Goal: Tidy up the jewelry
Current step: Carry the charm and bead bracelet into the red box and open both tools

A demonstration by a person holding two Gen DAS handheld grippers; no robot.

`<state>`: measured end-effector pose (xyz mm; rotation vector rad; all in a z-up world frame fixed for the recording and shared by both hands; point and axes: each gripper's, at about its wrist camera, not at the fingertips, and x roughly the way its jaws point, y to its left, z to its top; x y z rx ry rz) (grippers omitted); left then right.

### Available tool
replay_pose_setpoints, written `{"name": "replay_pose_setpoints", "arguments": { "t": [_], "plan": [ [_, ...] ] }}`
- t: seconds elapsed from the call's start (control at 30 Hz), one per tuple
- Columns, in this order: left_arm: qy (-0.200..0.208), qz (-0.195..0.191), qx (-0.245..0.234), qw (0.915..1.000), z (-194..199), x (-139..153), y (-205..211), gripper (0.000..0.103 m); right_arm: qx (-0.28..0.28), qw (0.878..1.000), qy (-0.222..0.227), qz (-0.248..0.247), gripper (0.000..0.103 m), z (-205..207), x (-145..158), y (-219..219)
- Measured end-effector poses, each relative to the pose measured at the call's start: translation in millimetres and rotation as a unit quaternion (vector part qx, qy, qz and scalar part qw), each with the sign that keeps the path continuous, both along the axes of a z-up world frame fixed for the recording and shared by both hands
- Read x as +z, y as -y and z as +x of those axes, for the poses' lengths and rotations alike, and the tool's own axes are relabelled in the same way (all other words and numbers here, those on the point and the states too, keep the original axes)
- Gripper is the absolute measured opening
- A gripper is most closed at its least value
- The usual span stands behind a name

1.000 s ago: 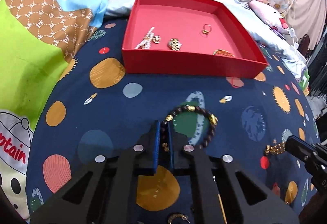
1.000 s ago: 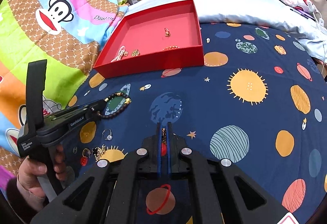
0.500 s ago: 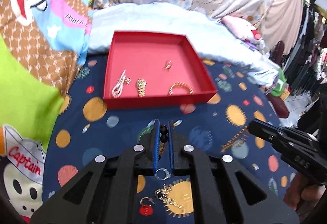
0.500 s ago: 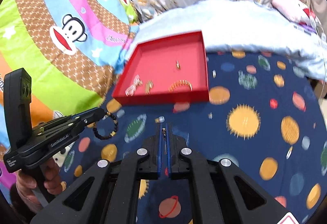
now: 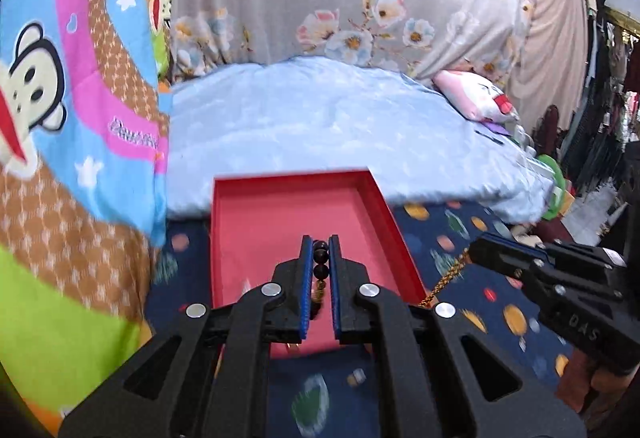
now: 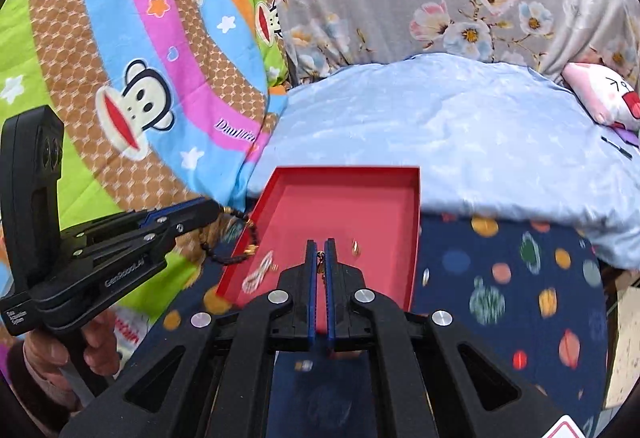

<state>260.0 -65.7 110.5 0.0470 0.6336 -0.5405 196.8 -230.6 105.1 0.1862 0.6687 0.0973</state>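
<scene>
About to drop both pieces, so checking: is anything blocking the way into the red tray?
Nothing visible. The left gripper holds the bead bracelet and the right gripper the gold chain above the red tray.

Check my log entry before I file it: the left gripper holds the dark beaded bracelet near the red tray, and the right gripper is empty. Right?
Not quite. The right gripper is not empty: the right wrist view shows a gold chain pinched between its fingers. The rest stands: the left gripper holds the dark beaded bracelet near the red tray.
</scene>
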Motion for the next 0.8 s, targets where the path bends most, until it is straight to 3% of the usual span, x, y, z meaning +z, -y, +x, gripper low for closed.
{"name": "replay_pose_setpoints", "arguments": {
  "t": [0.3, 0.57, 0.6, 0.63, 0.7, 0.73, 0.8],
  "plan": [
    [-0.014, 0.033, 0.032, 0.9988, 72.3, -27.0, 24.9, 0.007, -0.011, 0.999, -0.040, -0.002, 0.003, 78.5, -32.9, 14.5],
    [-0.024, 0.047, 0.057, 0.9970, 102.3, -52.0, 35.5, 0.008, -0.021, 0.998, -0.055, -0.028, 0.004, 103.3, -61.6, 14.8],
    [-0.019, 0.048, 0.064, 0.9966, 103.4, -52.6, 35.4, 0.008, -0.023, 0.998, -0.052, -0.029, 0.008, 104.1, -61.6, 14.8],
    [-0.016, 0.048, 0.068, 0.9965, 104.1, -51.8, 35.2, 0.010, -0.025, 0.998, -0.049, -0.031, 0.013, 104.2, -60.9, 15.1],
    [-0.016, 0.042, 0.078, 0.9960, 105.1, -50.5, 32.9, 0.038, -0.030, 0.998, -0.039, -0.031, 0.025, 102.0, -57.4, 16.3],
    [-0.016, 0.039, 0.083, 0.9956, 104.6, -48.8, 31.6, 0.047, -0.033, 0.998, -0.034, -0.032, 0.030, 100.3, -54.7, 16.6],
    [-0.007, 0.031, 0.094, 0.9950, 100.2, -42.7, 27.0, 0.054, -0.037, 0.998, -0.022, -0.039, 0.033, 93.6, -47.3, 16.5]
  ]
}}
